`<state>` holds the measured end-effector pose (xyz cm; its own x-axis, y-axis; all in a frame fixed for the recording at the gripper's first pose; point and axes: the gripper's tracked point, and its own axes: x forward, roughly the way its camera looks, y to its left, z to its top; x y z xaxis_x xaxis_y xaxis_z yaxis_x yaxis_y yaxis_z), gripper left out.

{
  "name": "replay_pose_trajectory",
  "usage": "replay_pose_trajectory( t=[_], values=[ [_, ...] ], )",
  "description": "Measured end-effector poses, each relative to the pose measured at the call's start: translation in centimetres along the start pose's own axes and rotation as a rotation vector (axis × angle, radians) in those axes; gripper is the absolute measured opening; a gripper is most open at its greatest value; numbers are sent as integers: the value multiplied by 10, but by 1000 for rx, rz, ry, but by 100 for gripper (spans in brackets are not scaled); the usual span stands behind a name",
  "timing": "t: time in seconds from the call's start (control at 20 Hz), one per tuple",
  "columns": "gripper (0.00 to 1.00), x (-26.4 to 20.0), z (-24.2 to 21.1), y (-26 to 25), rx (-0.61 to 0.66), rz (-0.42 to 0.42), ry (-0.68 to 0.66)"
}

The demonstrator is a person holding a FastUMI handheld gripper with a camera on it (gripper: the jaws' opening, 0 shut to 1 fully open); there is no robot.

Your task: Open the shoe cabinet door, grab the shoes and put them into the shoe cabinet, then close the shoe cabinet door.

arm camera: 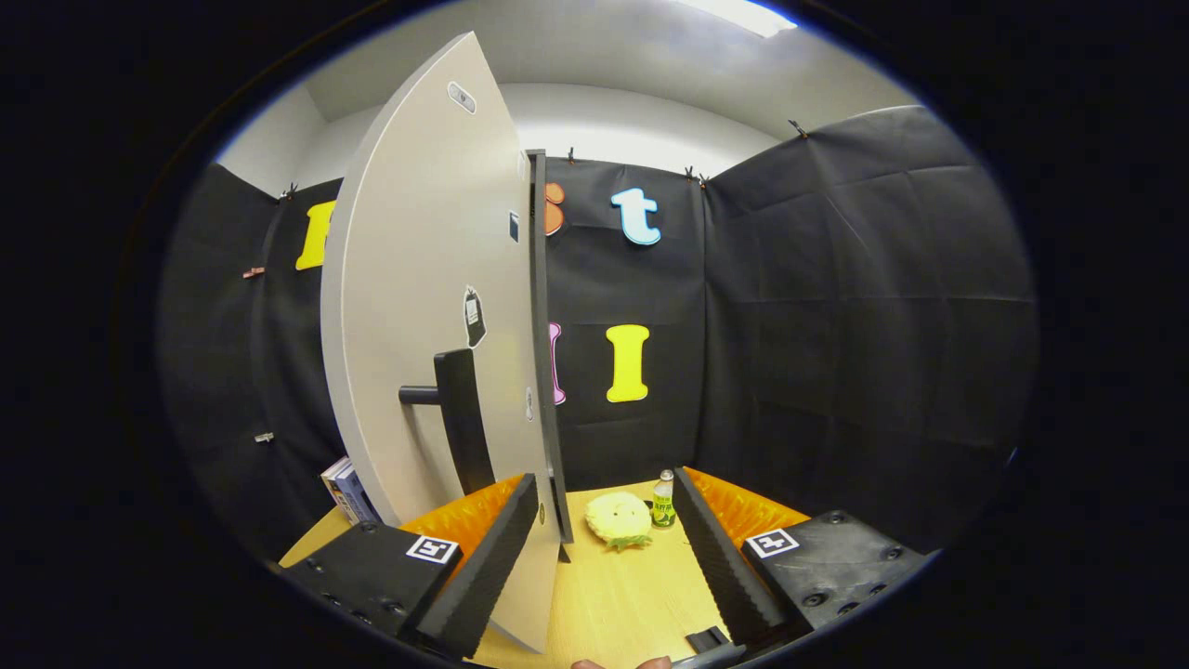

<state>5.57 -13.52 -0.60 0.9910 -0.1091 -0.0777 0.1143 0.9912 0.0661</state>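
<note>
**Already open: the cabinet door stands ajar, shoes yet to be found**

Clearly the first step looks done or nearly so. In the gripper view, the shoe cabinet door (423, 307) fills the left-centre of the frame, a pale panel swung out edge-on towards the camera, its dark edge running down the middle. Its dark handle (460, 418) juts out in the lower part of the panel, just above the left finger. The gripper (604, 548) sits at the bottom of the frame with its fingers spread wide and nothing pressed between them; the door's lower corner comes down just inside the left finger (483, 567), though I cannot tell whether they touch.

Between the fingers and beyond them, on the wooden table (613, 604), lie a pale yellow round object (620, 518) and, just beside it, a small green bottle (662, 500). A box (346, 491) stands at lower left behind the door. A fingertip (650, 662) peeks in at the very bottom.

As I judge it, the shoes remain to be grasped and stowed, and the closing of the door is still to come; where the shoes lie cannot be told
</note>
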Motion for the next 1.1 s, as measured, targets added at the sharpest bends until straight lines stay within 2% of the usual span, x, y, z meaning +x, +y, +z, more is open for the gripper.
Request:
replay_pose_trajectory(
  t=[0.25, 0.55, 0.75, 1.1],
  values=[
    [96, -3, -3, 33, 10, -22, -2],
    [96, -7, -13, 74, 19, -8, 0],
    [96, -1, -19, 112, 22, 52, 10],
    [97, 2, -34, 193, 17, 217, 42]
  ],
)
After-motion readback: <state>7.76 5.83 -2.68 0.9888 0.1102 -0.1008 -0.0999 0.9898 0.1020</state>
